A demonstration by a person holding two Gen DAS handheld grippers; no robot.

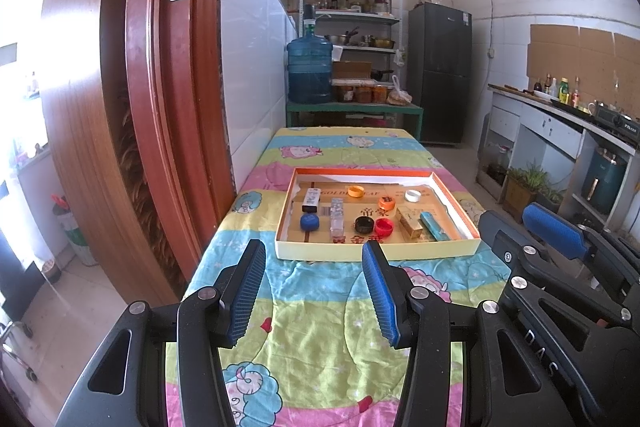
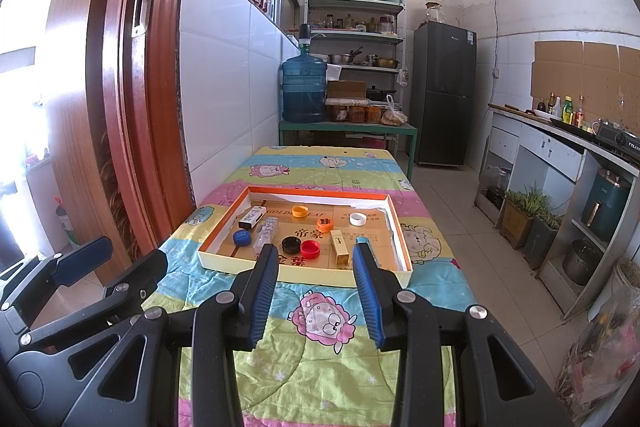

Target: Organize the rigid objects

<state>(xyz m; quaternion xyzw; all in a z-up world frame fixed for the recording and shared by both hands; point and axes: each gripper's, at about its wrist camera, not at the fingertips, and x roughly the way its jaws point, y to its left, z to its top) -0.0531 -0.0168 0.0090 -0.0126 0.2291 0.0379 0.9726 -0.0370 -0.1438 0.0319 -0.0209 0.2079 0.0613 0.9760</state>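
- Tray is serving as the landmark: a shallow cardboard box lid with an orange inner wall, lying on a cartoon-print cloth that is covering the table.
- Left gripper is hovering just short of the tray's near wall, jaws standing partly open with nothing between the blue pads; no object is being held.
- Black-and-white box is lying at the tray's far left, with a blue cap sitting nearer the tray's front wall.
- Clear rectangular case is lying just right of the blue cap, inside the tray.
- Orange cap is sitting towards the tray's back wall; a second orange cap is sitting nearer the tray's centre.
- Black cap and red cap are sitting side by side, touching or nearly so, near the tray's front wall.
- White cap is sitting in the tray's back right area.
- Tan box and teal box are lying close together at the tray's front right.
- Right gripper is hovering over the tray's near wall, jaws standing partly open and narrower than the left pair, gripping nothing.
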